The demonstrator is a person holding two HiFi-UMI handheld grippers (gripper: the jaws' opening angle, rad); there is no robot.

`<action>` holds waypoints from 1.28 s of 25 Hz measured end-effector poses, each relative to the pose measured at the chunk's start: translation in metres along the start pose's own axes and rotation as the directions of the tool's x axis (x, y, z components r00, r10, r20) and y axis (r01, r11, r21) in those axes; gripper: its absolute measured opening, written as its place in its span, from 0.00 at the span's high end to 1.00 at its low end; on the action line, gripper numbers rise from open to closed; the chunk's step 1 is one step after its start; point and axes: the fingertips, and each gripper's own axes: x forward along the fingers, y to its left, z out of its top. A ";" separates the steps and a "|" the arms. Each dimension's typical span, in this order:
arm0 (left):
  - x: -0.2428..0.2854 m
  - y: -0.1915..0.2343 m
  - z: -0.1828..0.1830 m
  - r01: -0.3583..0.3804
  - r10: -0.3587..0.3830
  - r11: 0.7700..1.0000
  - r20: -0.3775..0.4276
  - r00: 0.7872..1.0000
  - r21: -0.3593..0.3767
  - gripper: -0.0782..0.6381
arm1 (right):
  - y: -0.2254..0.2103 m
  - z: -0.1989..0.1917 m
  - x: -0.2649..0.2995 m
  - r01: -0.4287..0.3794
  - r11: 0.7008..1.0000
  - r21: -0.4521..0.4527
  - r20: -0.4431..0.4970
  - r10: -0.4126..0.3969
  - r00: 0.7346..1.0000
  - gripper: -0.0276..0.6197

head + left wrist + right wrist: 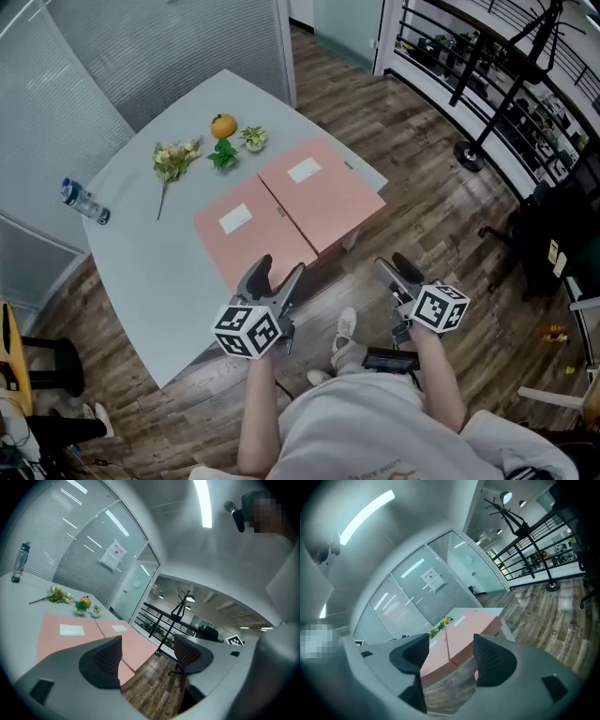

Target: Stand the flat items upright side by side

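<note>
Surface (141,272): pale grey, with a bare stretch to the left of the folders and along the near-left edge.
Left pink folder (251,239): lay flat with a white label on top, its near corner at the near edge of the surface.
Right pink folder (323,192): lay flat with a white label on top, side by side with the left one, long edges touching; its right corner reached the right edge of the surface.
Far side: flower sprig (172,159), orange (223,125) and two small green plants (237,147) sat clustered beyond the folders, apart from them.
Left edge: bottle (84,202) lay on its side right at the edge, well apart from the folders.
Open room: wooden floor (412,169) was open in front of and to the right of the surface; a railing and a black stand stood further right.
Left tongs (279,272): spread wide and held nothing, only floor and the folder corner visible between the pads; hung just off the near edge by the left pink folder, without visible contact.
Right tongs (395,266): spread fairly wide and held nothing; hung over the floor off the near edge, to the right of the folders and touching neither.
</note>
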 end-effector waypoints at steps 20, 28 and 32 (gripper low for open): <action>0.169 0.058 0.025 -0.110 0.117 0.991 -0.105 0.988 0.071 0.43 | -0.153 0.062 0.107 0.040 0.949 0.314 -0.071 -0.018 0.997 0.47; 0.199 0.083 0.019 -0.111 0.126 0.990 -0.175 0.977 0.091 0.43 | -0.161 0.065 0.137 0.052 0.951 0.305 -0.160 -0.003 0.987 0.46; 0.209 0.090 0.007 -0.094 0.118 0.989 -0.233 0.965 0.110 0.43 | -0.171 0.056 0.150 0.086 0.956 0.281 -0.217 -0.024 0.976 0.46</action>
